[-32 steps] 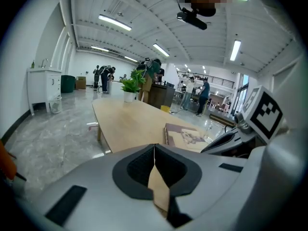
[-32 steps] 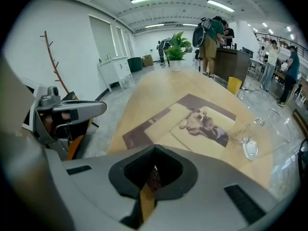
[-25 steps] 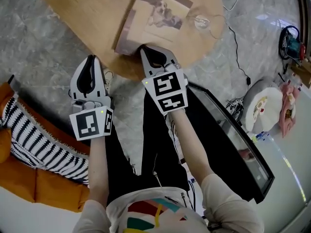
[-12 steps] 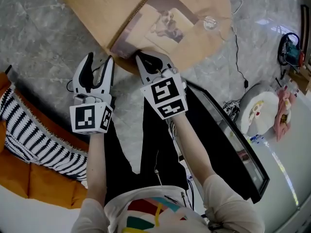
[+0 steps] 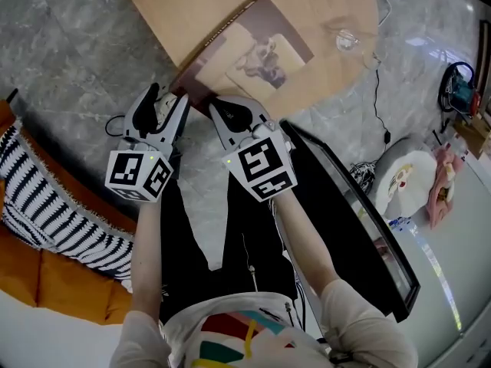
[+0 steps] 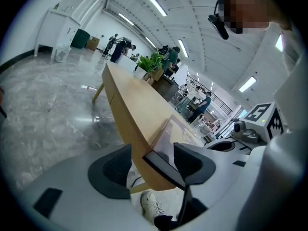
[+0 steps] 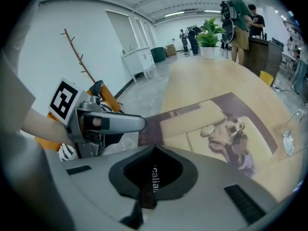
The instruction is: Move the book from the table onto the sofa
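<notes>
The book [image 5: 261, 52], with a dog on its cover, lies on the wooden table [image 5: 199, 6], its near end jutting over the table's edge. My right gripper [image 5: 224, 112] is shut on that near edge; in the right gripper view the book [image 7: 216, 124] runs out from between the right gripper's [image 7: 153, 170] closed jaws. My left gripper [image 5: 167, 104] is just to its left. In the left gripper view, the left gripper's [image 6: 154, 165] jaws are opening, with the book's corner [image 6: 166, 146] and the table edge [image 6: 130, 105] between them, pads not pressing.
An orange sofa [image 5: 46, 282] with a striped cushion [image 5: 54, 205] sits at the lower left. A clear glass [image 5: 345, 41] stands on the table beyond the book. A black panel [image 5: 360, 221] leans at the right. Cables lie on the marble floor.
The left gripper went from shut to open and moved over to the book's near corner. The right gripper, still clamped on the book, drew it further over the table's edge.
</notes>
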